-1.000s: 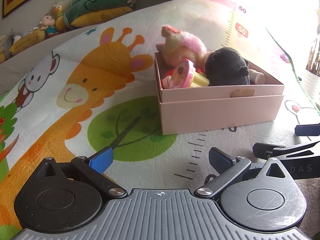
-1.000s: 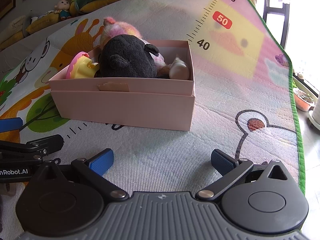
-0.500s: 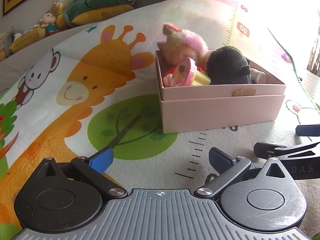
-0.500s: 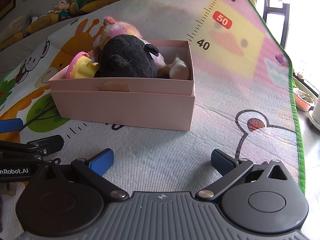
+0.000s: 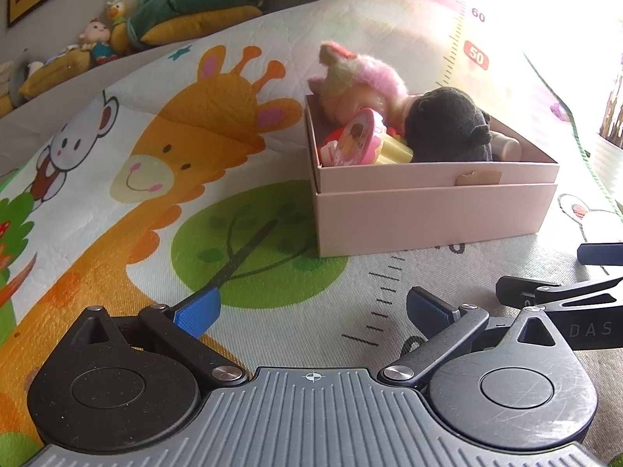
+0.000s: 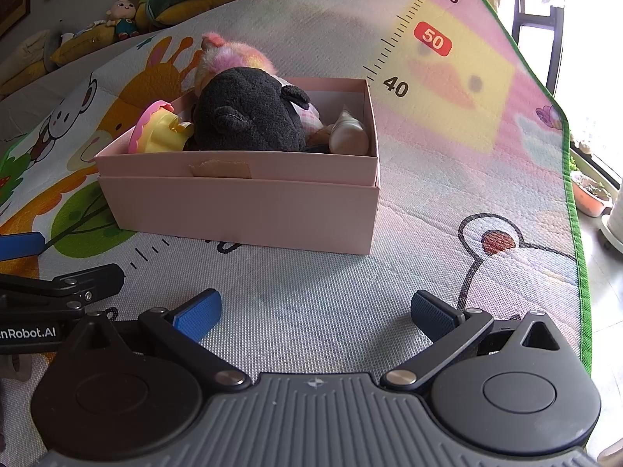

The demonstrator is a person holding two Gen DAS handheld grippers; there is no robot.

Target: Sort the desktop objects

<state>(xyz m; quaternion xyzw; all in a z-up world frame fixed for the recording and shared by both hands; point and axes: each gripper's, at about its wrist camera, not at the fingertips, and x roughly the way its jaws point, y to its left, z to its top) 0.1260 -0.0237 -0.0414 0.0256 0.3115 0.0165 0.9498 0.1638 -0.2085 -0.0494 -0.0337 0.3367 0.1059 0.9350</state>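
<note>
Your left gripper (image 5: 311, 307) and right gripper (image 6: 315, 309) both spread wide and empty over the woven play mat (image 6: 447, 202), smooth pink cardboard box (image 6: 241, 202) mid-mat holding a fuzzy black plush (image 6: 245, 116), pink-haired doll (image 5: 362, 81), your right view alone showing a glossy shell (image 6: 348, 136).

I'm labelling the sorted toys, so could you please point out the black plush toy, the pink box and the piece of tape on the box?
black plush toy (image 6: 249, 111), right wrist view, middle of its fuzzy body.
pink box (image 6: 249, 210), right wrist view, bare front wall.
piece of tape (image 5: 478, 177), left wrist view, centre of the strip.
</note>
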